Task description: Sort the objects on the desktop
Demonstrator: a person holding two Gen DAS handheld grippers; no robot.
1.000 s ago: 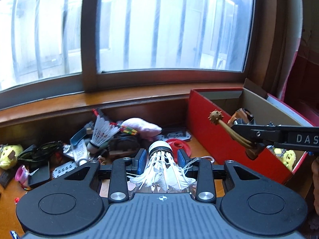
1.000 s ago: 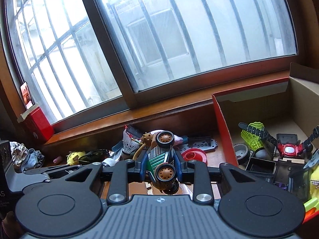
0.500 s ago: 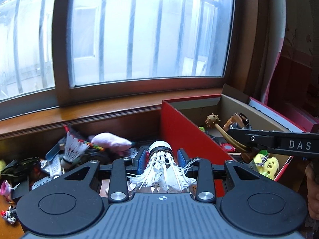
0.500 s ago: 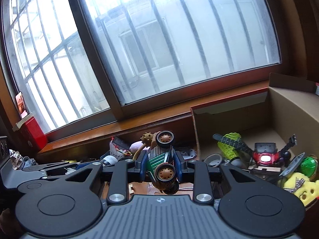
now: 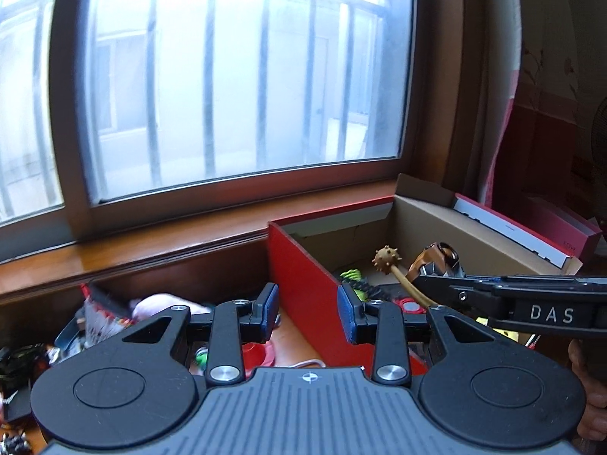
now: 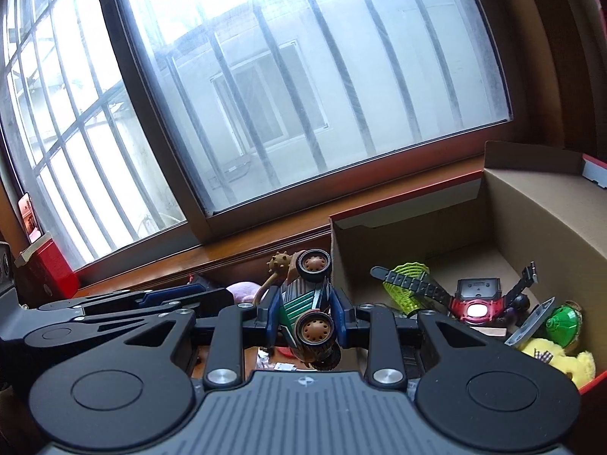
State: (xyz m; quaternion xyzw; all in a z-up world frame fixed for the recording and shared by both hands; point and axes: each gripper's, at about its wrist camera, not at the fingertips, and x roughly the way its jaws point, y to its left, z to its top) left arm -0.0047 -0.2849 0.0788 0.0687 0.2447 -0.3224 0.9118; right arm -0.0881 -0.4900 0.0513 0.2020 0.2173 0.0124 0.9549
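My left gripper (image 5: 308,313) is open and empty, straddling the red near wall of the cardboard box (image 5: 303,288). The white shuttlecock it held is out of sight. My right gripper (image 6: 305,320) is shut on a toy car (image 6: 309,314) with brown wheels and a spiked ball on a stalk, held just left of the box (image 6: 531,235). In the left wrist view the right gripper (image 5: 436,284) reaches in from the right over the box with the toy car (image 5: 436,261).
The box holds a green shuttlecock (image 6: 406,284), a red-and-black watch (image 6: 474,301), a green top (image 6: 565,320) and a yellow plush (image 6: 557,360). Left of the box lie a pink plush (image 5: 159,305), a shuttlecock (image 5: 98,314) and a red disc (image 5: 258,352). The window sill (image 5: 151,258) runs behind.
My left gripper has opened and the white shuttlecock has left it. Both grippers have moved right towards the box; the right one still holds the toy car.
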